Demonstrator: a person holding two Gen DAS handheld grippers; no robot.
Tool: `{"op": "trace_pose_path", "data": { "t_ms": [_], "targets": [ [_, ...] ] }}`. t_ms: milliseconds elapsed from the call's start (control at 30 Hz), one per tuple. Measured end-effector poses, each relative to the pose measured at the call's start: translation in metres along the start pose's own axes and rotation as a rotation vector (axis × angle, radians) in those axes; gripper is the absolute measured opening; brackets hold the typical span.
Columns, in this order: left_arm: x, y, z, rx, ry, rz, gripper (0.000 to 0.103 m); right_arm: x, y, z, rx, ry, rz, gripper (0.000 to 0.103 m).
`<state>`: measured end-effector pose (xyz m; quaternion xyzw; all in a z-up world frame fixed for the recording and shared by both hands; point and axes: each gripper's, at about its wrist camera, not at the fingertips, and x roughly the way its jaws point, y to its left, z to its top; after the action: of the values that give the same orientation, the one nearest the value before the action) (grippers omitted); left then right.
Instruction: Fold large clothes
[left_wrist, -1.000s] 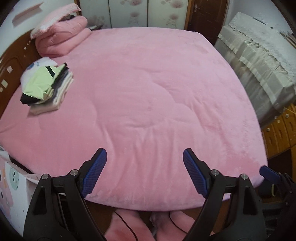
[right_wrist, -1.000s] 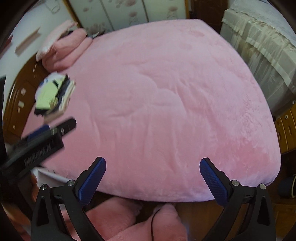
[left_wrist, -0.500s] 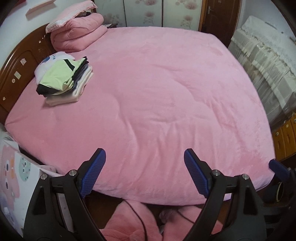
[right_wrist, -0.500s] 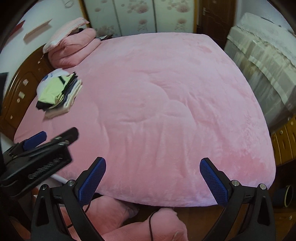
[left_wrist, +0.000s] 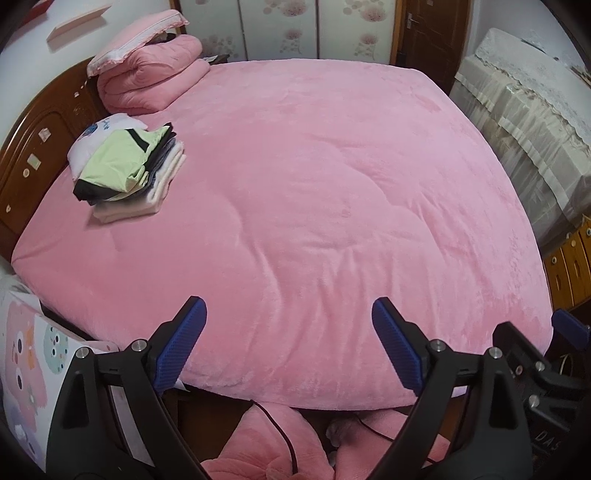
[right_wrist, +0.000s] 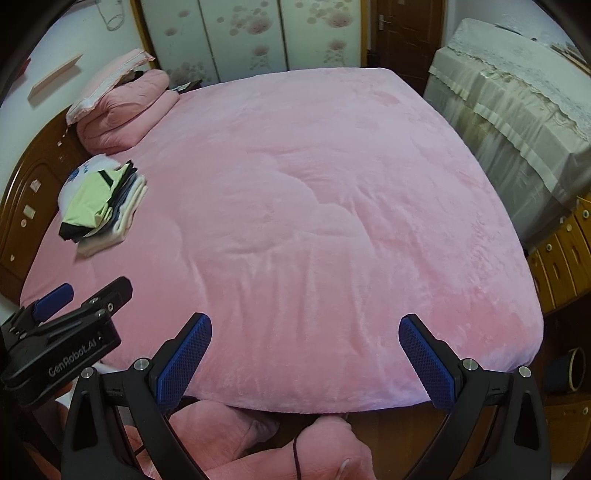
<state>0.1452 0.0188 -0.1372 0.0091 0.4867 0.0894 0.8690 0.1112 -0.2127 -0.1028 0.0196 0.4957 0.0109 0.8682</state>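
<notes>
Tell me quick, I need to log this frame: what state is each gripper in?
Left gripper: open, holding nothing; its jaws have just been opening wider above the pink bed cover.
Right gripper: open, holding nothing.

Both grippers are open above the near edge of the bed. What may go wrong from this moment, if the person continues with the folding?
1. The left gripper, whose jaws have just been opening, and the right gripper hold nothing, and no unfolded garment lies on the pink blanket, so a grab might catch the blanket itself.
2. A dark cable runs over the pink slippers below; it might trip the person.
3. The stack of folded clothes leans unevenly and could topple if bumped.
</notes>
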Motion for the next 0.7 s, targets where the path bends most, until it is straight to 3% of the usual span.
{"op": "trace_pose_path", "data": {
  "t_ms": [100,233,700],
  "targets": [
    [0.002,-0.009,0.001,0.033,0.003,-0.007,0.103,-0.004,-0.004,-0.002,0.021,-0.014,-0.015,0.102],
    [-0.002,-0.016,0.002,0.071,-0.018,-0.013,0.103,-0.005,-0.008,-0.003,0.042,-0.008,-0.023,0.102],
    [-0.002,-0.015,0.000,0.053,-0.014,-0.028,0.103,-0.013,-0.004,-0.009,0.043,-0.015,-0.038,0.102]
  ]
}}
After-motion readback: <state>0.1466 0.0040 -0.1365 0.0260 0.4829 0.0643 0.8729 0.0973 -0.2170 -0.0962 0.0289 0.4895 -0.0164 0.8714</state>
